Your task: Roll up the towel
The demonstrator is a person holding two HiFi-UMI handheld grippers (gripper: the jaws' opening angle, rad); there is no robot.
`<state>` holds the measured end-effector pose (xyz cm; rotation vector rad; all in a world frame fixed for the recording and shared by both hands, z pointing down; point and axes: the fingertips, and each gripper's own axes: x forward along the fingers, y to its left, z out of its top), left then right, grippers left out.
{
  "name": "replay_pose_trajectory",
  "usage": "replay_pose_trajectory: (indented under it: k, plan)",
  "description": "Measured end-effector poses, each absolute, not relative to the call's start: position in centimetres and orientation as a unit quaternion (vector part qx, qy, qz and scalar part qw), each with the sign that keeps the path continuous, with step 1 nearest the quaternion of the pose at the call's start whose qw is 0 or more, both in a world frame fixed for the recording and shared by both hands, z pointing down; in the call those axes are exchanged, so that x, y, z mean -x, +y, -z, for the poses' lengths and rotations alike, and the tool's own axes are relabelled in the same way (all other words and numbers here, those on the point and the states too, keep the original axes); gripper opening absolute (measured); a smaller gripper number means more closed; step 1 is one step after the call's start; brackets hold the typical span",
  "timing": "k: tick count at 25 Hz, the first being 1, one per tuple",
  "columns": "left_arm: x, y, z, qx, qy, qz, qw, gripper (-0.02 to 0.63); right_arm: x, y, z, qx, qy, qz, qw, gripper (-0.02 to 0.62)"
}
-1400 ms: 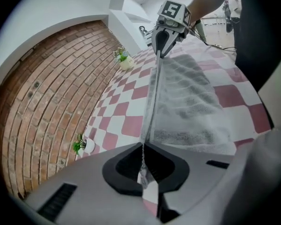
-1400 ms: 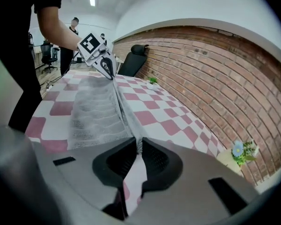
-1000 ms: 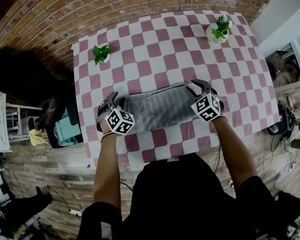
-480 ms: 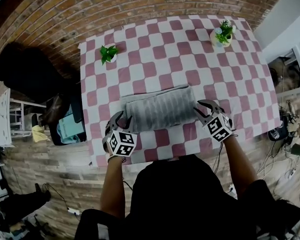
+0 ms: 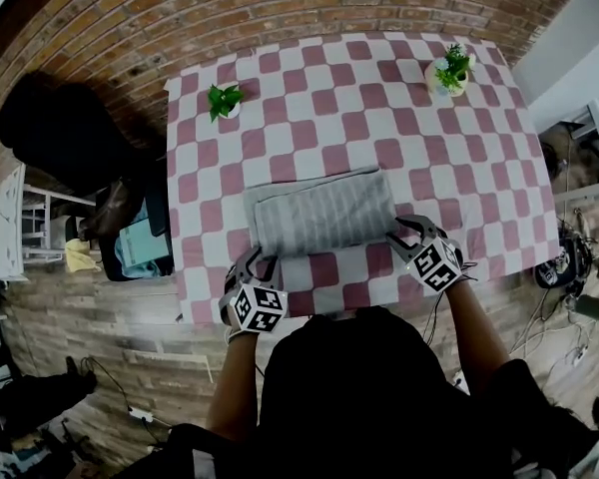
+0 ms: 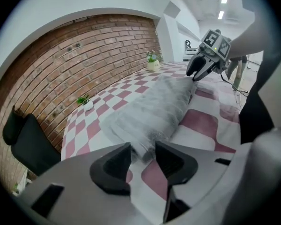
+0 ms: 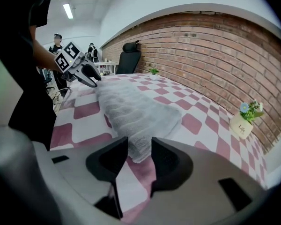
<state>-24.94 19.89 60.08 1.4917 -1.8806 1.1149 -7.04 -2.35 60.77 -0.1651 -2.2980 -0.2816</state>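
The left tool (image 5: 255, 265), at the lower left of the head view, has its jaws at a narrow gap. Nothing is pressed between them. In its own view the near corner of the grey striped folded cloth towel (image 5: 324, 213) shows just past the tips, with the checked cloth under them. The jaws of the right tool (image 5: 407, 233), at the lower right, are opening. The other near corner of the towel shows in the gap between them, but the pads do not seem to press on it.

One second ago both tools were at the two short ends of the towel. Since then they have come back toward the person and now stand near the front edge of the worktop (image 5: 379, 108), which carries a pink and white checked cloth. The towel lies flat in the middle of the frame, a little toward the lower side. It is a wide folded rectangle, not yet rolled.

I judge that the folding or straightening is finished and the tools are taking new places. The next step is probably to catch the near long edge and begin the rolling.
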Motion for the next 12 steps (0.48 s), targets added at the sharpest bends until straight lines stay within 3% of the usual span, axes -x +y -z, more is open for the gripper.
replay_pose_trajectory:
  k: [5,12]
  plan:
    - [25.1,21.5,-59.0,-0.515,-0.723,-0.386,0.251,0.17,10.2,-2.3,-58.3,0.078,-0.926,0.118,0.35,0.155]
    - [23.8,23.4,-60.9,-0.491,-0.733,-0.361,0.304,0.163,21.7,2.4,-56.6,0.195,-0.911,0.156,0.329,0.175]
